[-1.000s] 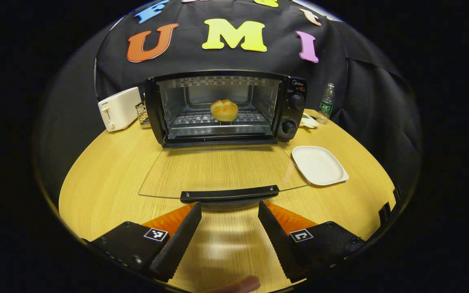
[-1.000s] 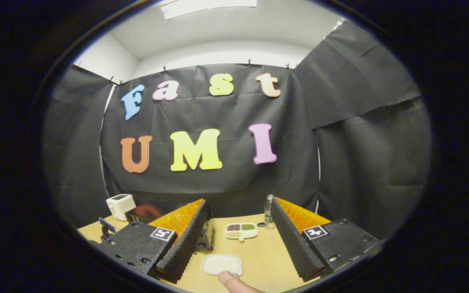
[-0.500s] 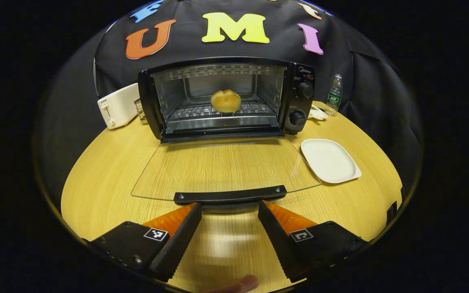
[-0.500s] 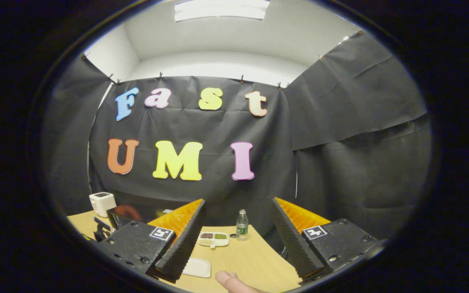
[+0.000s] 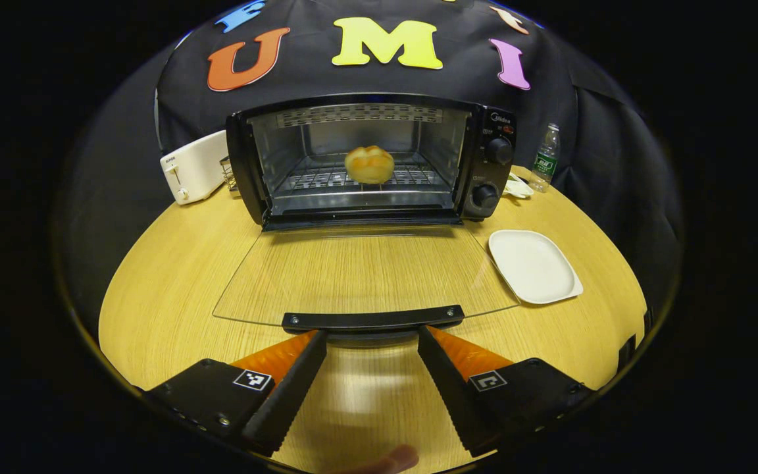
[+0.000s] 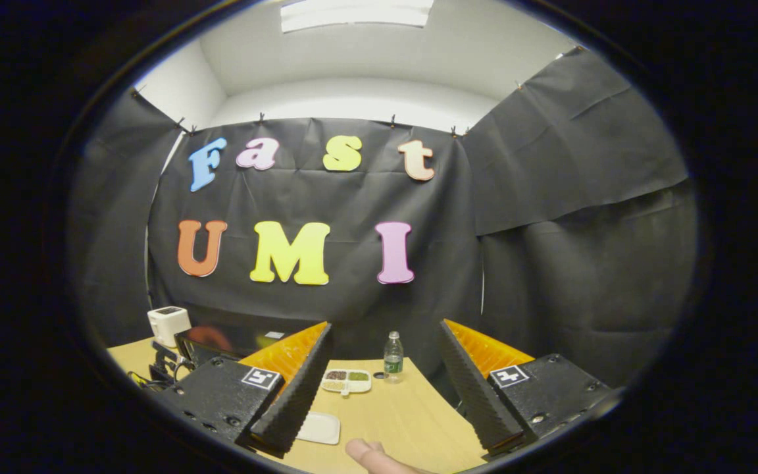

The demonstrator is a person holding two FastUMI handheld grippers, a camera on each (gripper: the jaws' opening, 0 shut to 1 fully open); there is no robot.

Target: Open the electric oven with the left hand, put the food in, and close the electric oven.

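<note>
Oven door down, bun on the rack, left gripper at the door handle.

The left gripper (image 5: 371, 339) pointed at the handle (image 5: 372, 319) of the lowered glass door (image 5: 366, 273), fingers apart and empty, tips just short of the bar. The handle's long axis ran crosswise to the fingers. The bun (image 5: 369, 164) sat on the wire rack inside the electric oven (image 5: 369, 161), straight ahead beyond the door. The right gripper (image 6: 382, 362) was raised, fingers apart and empty, aimed at the booth wall. Judged next: lifting the door shut. The white plate (image 5: 533, 265) lay just right of the door edge; the table (image 5: 168, 263) to the left was bare.
</note>
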